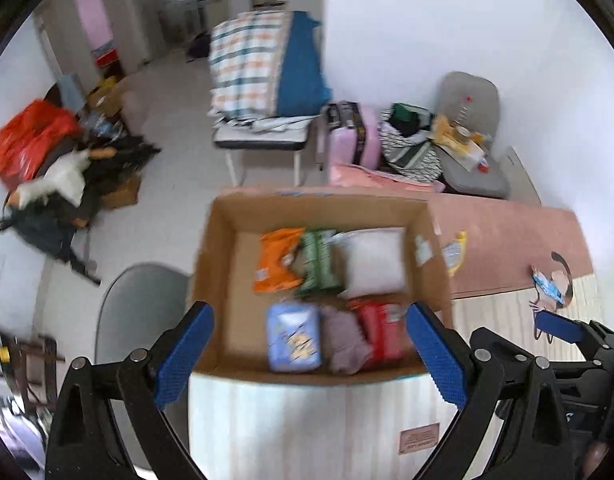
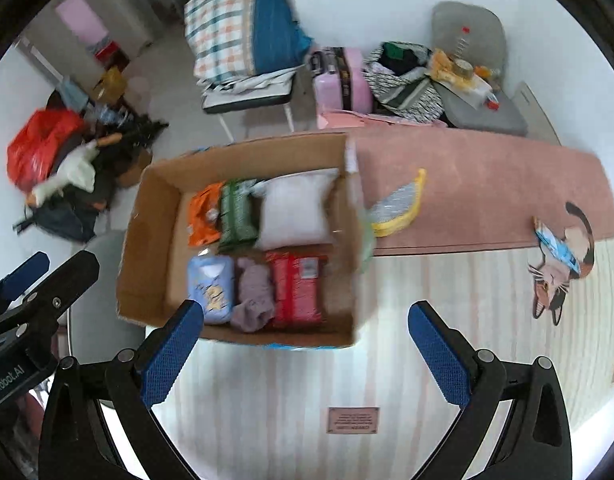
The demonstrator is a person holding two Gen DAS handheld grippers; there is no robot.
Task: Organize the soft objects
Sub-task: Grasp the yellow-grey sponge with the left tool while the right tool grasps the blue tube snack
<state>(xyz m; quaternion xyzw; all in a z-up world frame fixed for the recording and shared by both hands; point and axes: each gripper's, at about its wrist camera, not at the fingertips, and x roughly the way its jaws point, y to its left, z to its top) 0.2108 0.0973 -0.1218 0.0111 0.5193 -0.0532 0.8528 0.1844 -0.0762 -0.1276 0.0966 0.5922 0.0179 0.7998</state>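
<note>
An open cardboard box [image 1: 221,280] [image 2: 147,240] stands on the table. It holds an orange pack [image 1: 277,260] [image 2: 205,218], a green pack [image 1: 319,264] [image 2: 237,216], a white pillow [image 1: 373,262] [image 2: 293,210], a light blue pack [image 1: 293,338] [image 2: 211,286], a mauve cloth [image 1: 345,338] [image 2: 255,294] and a red pack [image 1: 383,332] [image 2: 299,286]. A yellow-edged grey cloth [image 1: 455,256] [image 2: 399,208] and a blue pack [image 1: 549,286] [image 2: 557,248] lie on the table to the right. My left gripper [image 1: 309,356] is open above the box's near side. My right gripper [image 2: 307,352] is open and empty.
A pink mat [image 2: 487,184] covers the table's far half, with a cat-shaped mat [image 2: 559,276] at right. A grey chair [image 1: 143,312] stands left of the table. Behind are a chair with folded blankets [image 2: 243,36], a pink suitcase [image 2: 343,80] and bags on the floor [image 1: 35,140].
</note>
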